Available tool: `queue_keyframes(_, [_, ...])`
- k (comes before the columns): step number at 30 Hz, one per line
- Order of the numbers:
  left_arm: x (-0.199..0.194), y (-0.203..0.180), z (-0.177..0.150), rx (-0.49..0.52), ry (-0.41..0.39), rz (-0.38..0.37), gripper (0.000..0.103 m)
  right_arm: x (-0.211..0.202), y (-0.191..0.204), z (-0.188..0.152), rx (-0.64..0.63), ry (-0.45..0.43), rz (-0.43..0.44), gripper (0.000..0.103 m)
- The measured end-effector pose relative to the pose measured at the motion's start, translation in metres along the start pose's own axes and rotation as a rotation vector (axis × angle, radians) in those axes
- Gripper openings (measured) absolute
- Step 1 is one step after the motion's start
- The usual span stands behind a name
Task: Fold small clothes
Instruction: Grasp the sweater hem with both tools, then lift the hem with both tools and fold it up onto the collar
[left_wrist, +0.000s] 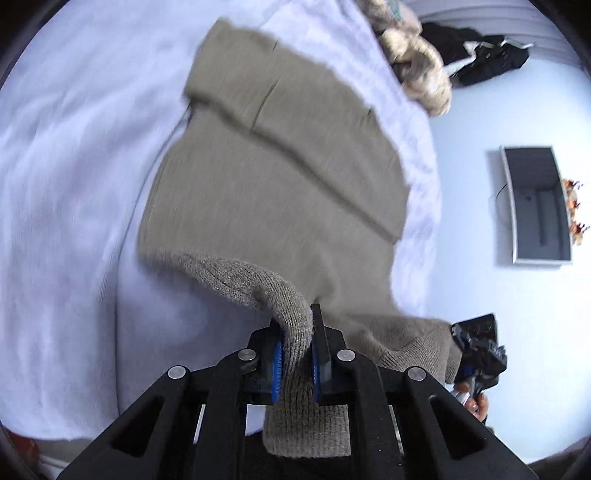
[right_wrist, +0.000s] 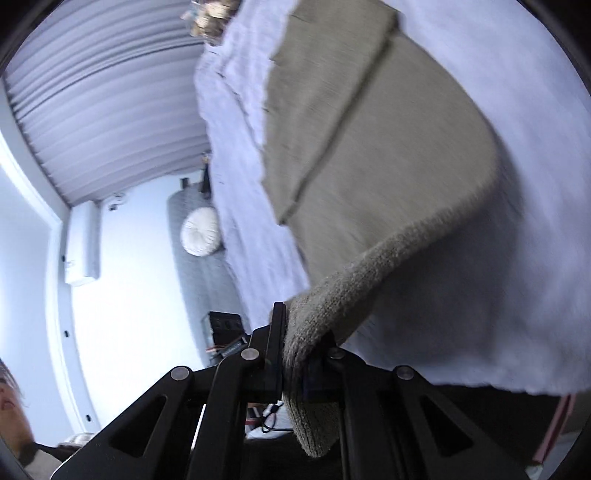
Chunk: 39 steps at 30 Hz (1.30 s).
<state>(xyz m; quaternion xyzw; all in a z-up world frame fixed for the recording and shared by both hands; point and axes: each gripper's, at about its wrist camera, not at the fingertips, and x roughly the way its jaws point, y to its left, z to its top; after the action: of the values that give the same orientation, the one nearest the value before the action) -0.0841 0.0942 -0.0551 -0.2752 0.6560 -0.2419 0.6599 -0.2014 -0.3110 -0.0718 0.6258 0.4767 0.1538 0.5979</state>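
A taupe knitted garment (left_wrist: 280, 177) lies spread over a white bed cover (left_wrist: 74, 184), its near hem lifted. My left gripper (left_wrist: 297, 332) is shut on the ribbed hem, which hangs down between its fingers. My right gripper (right_wrist: 295, 343) is shut on another part of the same hem (right_wrist: 314, 321); it also shows in the left wrist view (left_wrist: 476, 350) at the lower right, holding the garment's corner. The garment (right_wrist: 369, 147) stretches away from both grippers over the bed cover (right_wrist: 498, 258). Both views are motion-blurred.
A beige furry item (left_wrist: 417, 62) and dark clothes (left_wrist: 480, 55) lie beyond the bed's far edge. A wall-mounted screen (left_wrist: 535, 206) is at right. A round white cushion (right_wrist: 201, 236), a grey headboard (right_wrist: 195, 295) and slatted blinds (right_wrist: 103, 92) show left of the bed.
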Motion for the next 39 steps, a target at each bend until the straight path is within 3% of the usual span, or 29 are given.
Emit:
queue_keyframes(6, [-0.017, -0.04, 0.076, 0.072, -0.153, -0.005, 0.013, 0.007, 0.054, 0.067, -0.09, -0.037, 0.097, 0.007])
queue_keyframes(10, [0.005, -0.054, 0.13, 0.085, -0.206, 0.047, 0.013, 0.014, 0.072, 0.125, -0.108, -0.057, 0.106, 0.007])
queue_keyframes(16, [0.063, -0.03, 0.19, 0.065, -0.172, 0.164, 0.013, 0.049, 0.049, 0.202, -0.031, -0.094, 0.003, 0.007])
queue_keyframes(20, [0.093, -0.007, 0.204, 0.075, -0.108, 0.25, 0.014, 0.064, 0.014, 0.232, 0.066, -0.143, -0.059, 0.007])
queue_keyframes(22, [0.097, 0.0, 0.209, 0.061, -0.081, 0.276, 0.032, 0.067, 0.003, 0.236, 0.118, -0.178, -0.047, 0.011])
queue_keyframes(23, [0.094, 0.001, 0.21, 0.056, -0.089, 0.286, 0.051, 0.066, 0.001, 0.238, 0.132, -0.183, -0.049, 0.012])
queue_keyframes(24, [0.09, 0.002, 0.21, 0.059, -0.105, 0.283, 0.067, 0.064, -0.001, 0.238, 0.139, -0.181, -0.05, 0.012])
queue_keyframes(25, [0.082, 0.001, 0.209, 0.067, -0.123, 0.266, 0.07, 0.063, -0.001, 0.236, 0.14, -0.18, -0.048, 0.012])
queue_keyframes(26, [0.075, 0.0, 0.208, 0.071, -0.125, 0.247, 0.07, 0.063, 0.0, 0.234, 0.14, -0.183, -0.045, 0.015])
queue_keyframes(30, [0.069, 0.009, 0.202, 0.041, -0.051, 0.129, 0.07, 0.058, 0.004, 0.225, 0.148, -0.196, -0.021, 0.043])
queue_keyframes(35, [0.119, 0.015, 0.188, 0.044, 0.179, 0.034, 0.07, 0.068, 0.012, 0.224, 0.154, -0.167, 0.018, 0.044])
queue_keyframes(39, [0.142, 0.003, 0.196, 0.044, 0.186, 0.004, 0.07, 0.08, 0.012, 0.232, 0.158, -0.131, 0.027, 0.046])
